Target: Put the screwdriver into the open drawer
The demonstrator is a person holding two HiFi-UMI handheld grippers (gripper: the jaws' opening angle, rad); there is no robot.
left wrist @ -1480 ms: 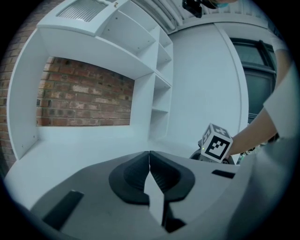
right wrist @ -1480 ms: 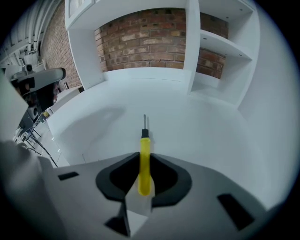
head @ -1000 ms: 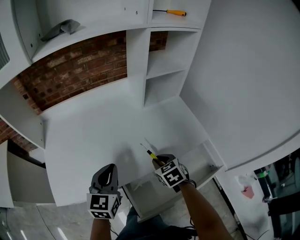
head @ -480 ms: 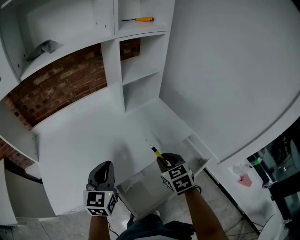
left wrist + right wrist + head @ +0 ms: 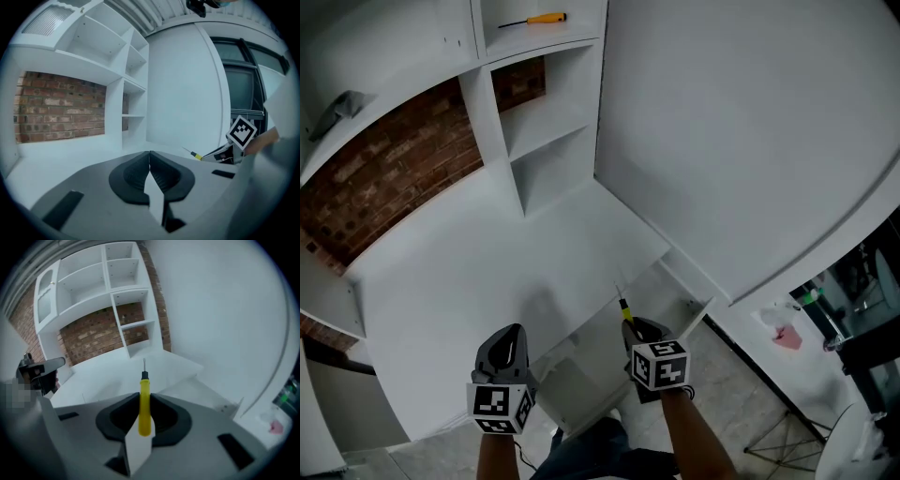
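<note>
A small yellow-handled screwdriver (image 5: 624, 305) (image 5: 144, 405) is clamped in my right gripper (image 5: 635, 326) (image 5: 144, 398), its thin metal tip pointing forward past the jaws. In the head view this gripper hovers over the open white drawer (image 5: 697, 312) (image 5: 203, 391) at the desk's front right edge. Beside it, my left gripper (image 5: 513, 333) (image 5: 150, 155) is shut on nothing and hangs over the desk's front edge, left of the drawer. From the left gripper view, the right gripper's marker cube (image 5: 243, 131) and the screwdriver's tip (image 5: 193, 153) show at the right.
The white desk top (image 5: 478, 267) runs back to a brick wall and a white shelf unit (image 5: 546, 141). An orange-handled screwdriver (image 5: 538, 18) lies on an upper shelf, a grey cloth (image 5: 337, 105) further left. A tall white panel (image 5: 741, 131) stands at the right.
Both grippers have shifted to the right along the desk's front. The right gripper has rolled and come over the drawer, the screwdriver still in its jaws and now pointing more straight ahead.
</note>
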